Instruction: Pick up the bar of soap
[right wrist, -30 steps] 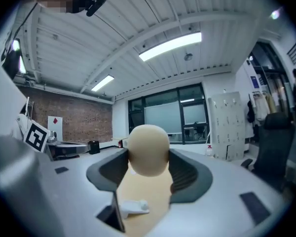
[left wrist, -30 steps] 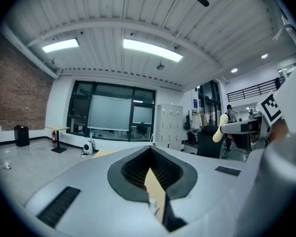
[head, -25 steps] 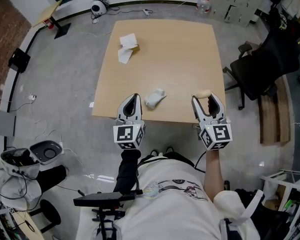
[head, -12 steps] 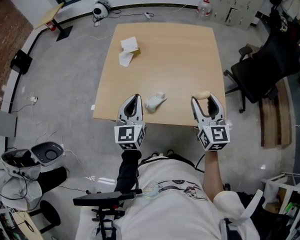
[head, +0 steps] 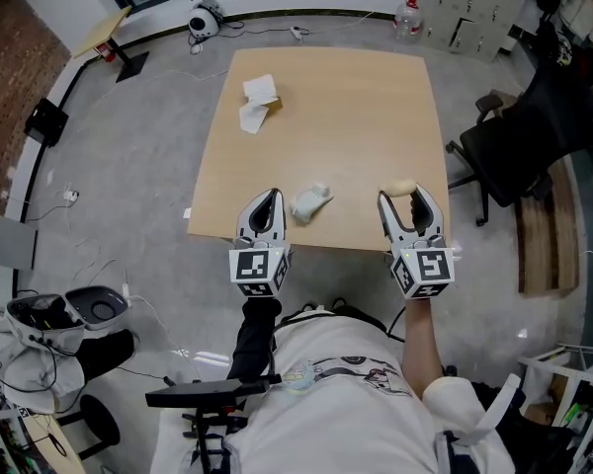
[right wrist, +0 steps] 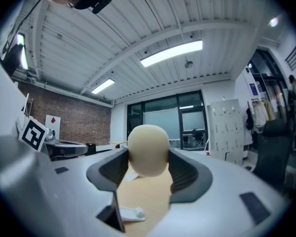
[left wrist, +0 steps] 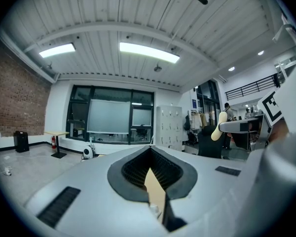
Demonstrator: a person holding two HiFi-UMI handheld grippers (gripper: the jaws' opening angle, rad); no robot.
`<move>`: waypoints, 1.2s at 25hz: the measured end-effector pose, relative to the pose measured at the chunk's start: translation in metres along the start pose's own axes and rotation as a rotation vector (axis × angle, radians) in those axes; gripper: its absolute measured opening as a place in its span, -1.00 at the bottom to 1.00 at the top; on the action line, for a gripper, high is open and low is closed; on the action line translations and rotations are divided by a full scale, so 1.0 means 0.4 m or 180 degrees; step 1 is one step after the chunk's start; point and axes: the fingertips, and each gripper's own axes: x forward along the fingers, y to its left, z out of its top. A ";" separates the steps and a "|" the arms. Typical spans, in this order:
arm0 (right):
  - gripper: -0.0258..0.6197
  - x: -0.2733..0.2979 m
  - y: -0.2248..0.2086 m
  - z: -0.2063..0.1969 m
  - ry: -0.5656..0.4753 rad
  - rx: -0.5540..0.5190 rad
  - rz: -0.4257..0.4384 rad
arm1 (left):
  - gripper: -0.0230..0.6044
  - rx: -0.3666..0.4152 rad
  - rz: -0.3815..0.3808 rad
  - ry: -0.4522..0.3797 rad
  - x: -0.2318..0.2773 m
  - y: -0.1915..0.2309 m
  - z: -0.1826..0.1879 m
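Clutter on the desk (head: 376,117) is thin. A crumpled white wad (head: 309,201) lies close to the near edge, between the two grippers, and a white paper with a small box (head: 257,102) sits by the far left corner. Neither touches a gripper.

The right gripper (head: 407,197) has its jaws clamped on the bar of soap (head: 400,187), a rounded cream lump held at the jaw tips over the near right corner. Its own view shows desk top below the bar. The left gripper (head: 266,200) hangs at the near edge, left of the wad, its jaws drawn together with nothing between them.

Off the right edge a black office chair (head: 529,126) stands near, with wooden boards (head: 534,235) on the floor (head: 148,166) just past it. A bottle (head: 407,13) stands beyond the far right corner. The middle and far half of the desk lie open, and grey floor runs wide along the left edge.
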 end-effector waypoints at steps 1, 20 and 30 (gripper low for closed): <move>-0.10 0.001 0.003 0.001 -0.0001 -0.0006 0.0006 | -0.91 0.0000 0.0002 0.0003 -0.002 0.002 -0.001; -0.10 0.012 0.022 0.007 -0.0008 -0.0091 0.0052 | -0.91 -0.0009 -0.0037 0.0051 -0.003 0.008 -0.011; -0.10 0.011 0.026 0.005 -0.0028 -0.0098 0.0047 | -0.91 -0.0006 -0.0040 0.0049 -0.003 0.006 -0.016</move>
